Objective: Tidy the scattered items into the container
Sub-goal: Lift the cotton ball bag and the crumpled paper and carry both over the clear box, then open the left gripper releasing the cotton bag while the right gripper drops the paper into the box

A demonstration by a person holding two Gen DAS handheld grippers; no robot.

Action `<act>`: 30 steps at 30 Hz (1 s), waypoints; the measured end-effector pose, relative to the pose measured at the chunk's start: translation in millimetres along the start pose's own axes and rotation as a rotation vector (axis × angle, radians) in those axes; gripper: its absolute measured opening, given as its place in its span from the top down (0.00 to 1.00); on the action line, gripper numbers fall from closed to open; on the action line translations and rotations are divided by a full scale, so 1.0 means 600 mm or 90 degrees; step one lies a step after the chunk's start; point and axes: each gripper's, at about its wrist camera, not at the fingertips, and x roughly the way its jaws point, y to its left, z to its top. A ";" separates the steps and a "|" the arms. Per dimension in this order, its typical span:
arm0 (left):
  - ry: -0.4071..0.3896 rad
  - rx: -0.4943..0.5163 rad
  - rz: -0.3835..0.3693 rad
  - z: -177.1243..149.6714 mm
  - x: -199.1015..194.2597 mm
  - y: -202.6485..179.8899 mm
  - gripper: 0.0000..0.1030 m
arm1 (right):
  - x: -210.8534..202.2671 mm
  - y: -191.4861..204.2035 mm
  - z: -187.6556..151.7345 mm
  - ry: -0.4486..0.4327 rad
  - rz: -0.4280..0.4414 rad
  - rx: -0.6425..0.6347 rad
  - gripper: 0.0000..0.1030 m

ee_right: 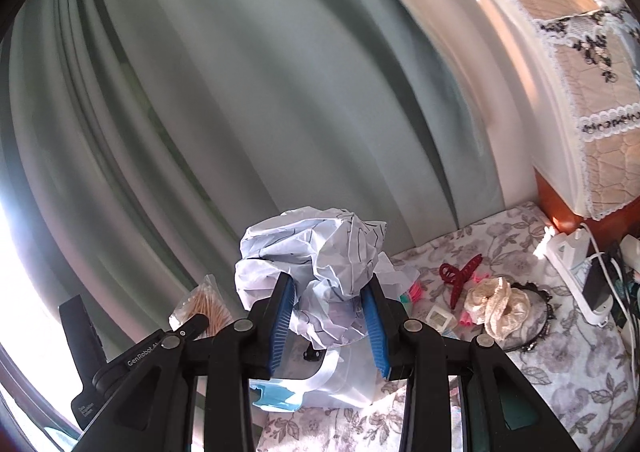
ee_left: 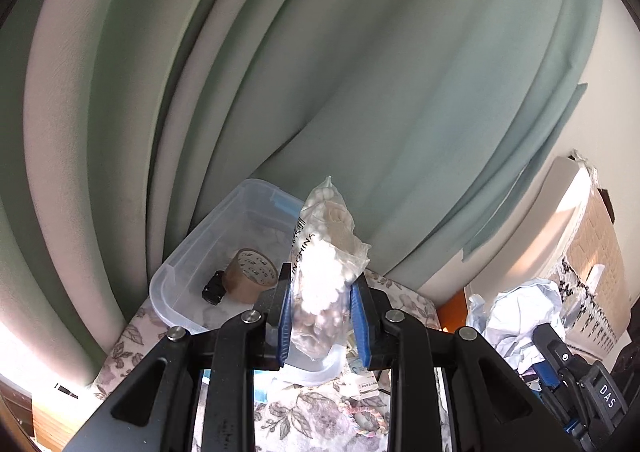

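Observation:
My left gripper [ee_left: 322,288] is shut on a clear bag of cotton swabs [ee_left: 324,252], held upright above the near rim of the clear plastic container [ee_left: 176,272]. Inside the container lie a brown tape roll [ee_left: 250,274] and a small black clip [ee_left: 213,287]. My right gripper [ee_right: 330,292] is shut on a crumpled white plastic bag [ee_right: 320,256], raised over the flowered tabletop [ee_right: 560,364]. The same swab bag [ee_right: 206,306] shows at the left of the right wrist view, with the other gripper's black body [ee_right: 132,356] below it. The white bag [ee_left: 516,312] also appears in the left wrist view.
A green curtain [ee_left: 320,72] hangs close behind the table. On the cloth to the right lie a red hair claw [ee_right: 460,276], a cream scrunchie [ee_right: 500,300], pink clips [ee_right: 416,292], a small white square frame [ee_right: 438,318] and a white power strip [ee_right: 568,252] with cables. A lace-covered appliance [ee_right: 592,92] stands at the right.

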 end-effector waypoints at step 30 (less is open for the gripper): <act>0.053 -0.075 0.019 -0.014 0.094 0.102 0.74 | 0.208 0.068 -0.062 0.158 0.010 -0.071 0.64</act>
